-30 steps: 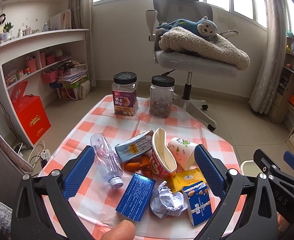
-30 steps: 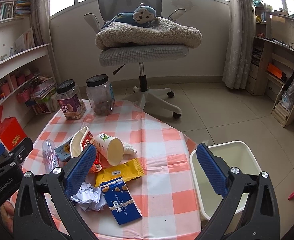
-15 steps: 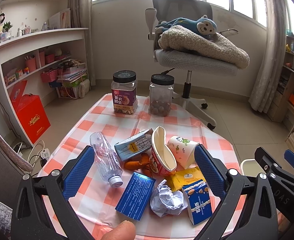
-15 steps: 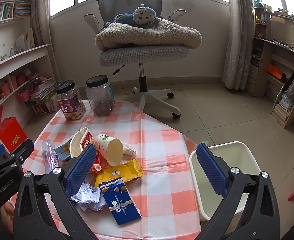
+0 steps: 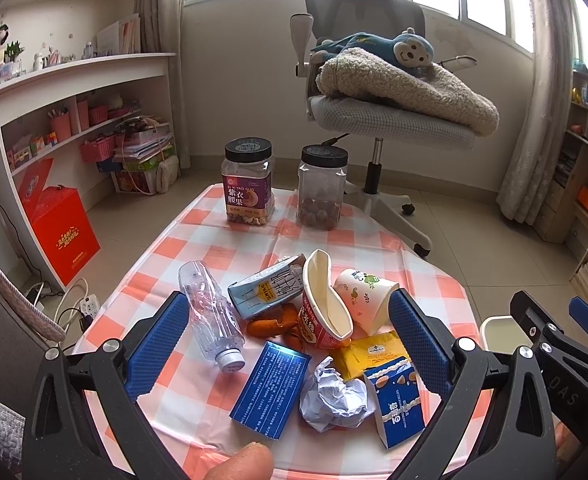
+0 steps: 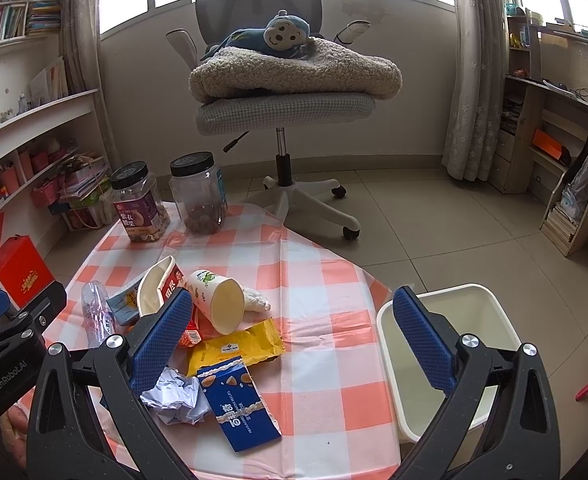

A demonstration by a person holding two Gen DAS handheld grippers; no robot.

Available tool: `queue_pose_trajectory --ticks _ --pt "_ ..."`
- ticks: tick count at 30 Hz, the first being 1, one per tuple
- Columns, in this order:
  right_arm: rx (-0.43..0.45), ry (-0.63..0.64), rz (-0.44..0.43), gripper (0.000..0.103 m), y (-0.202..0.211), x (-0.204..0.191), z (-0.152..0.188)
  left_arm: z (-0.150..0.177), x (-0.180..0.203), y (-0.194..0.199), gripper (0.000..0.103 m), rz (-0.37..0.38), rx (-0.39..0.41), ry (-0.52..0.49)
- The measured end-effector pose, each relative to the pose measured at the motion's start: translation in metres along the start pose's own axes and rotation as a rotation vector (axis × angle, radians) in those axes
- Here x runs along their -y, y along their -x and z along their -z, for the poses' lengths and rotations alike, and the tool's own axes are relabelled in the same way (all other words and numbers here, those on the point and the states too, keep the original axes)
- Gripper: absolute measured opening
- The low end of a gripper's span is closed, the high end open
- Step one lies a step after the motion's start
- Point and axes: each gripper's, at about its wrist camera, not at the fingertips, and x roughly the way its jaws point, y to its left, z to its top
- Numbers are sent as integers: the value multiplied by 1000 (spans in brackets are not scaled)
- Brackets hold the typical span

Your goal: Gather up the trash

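Trash lies on the checked tablecloth (image 5: 198, 248): a clear plastic bottle (image 5: 210, 316), a grey carton (image 5: 268, 290), a red noodle cup (image 5: 326, 304), a paper cup (image 5: 364, 298), a yellow packet (image 5: 374, 356), a dark blue box (image 5: 272, 388), crumpled paper (image 5: 334, 398) and a blue snack box (image 5: 396, 398). My left gripper (image 5: 286, 344) is open and empty above the pile. My right gripper (image 6: 294, 340) is open and empty, between the pile and the white bin (image 6: 446, 344). The snack box (image 6: 238, 404), yellow packet (image 6: 234, 346) and paper cup (image 6: 218, 296) also show there.
Two black-lidded jars (image 5: 248, 182) (image 5: 322, 188) stand at the table's far edge. An office chair (image 5: 374, 120) with a blanket and a plush monkey stands behind. Shelves (image 5: 74, 120) line the left wall, with a red bag (image 5: 60, 236) on the floor.
Both grippers have drifted only slightly; the view is almost unchanged. Nothing on the table has moved.
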Motion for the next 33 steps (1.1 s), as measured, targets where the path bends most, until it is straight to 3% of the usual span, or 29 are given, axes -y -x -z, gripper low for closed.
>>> queue_pose_trajectory --ticks 33 --pt "-17 2 2 96 -2 2 4 4 -5 -3 97 -6 -17 1"
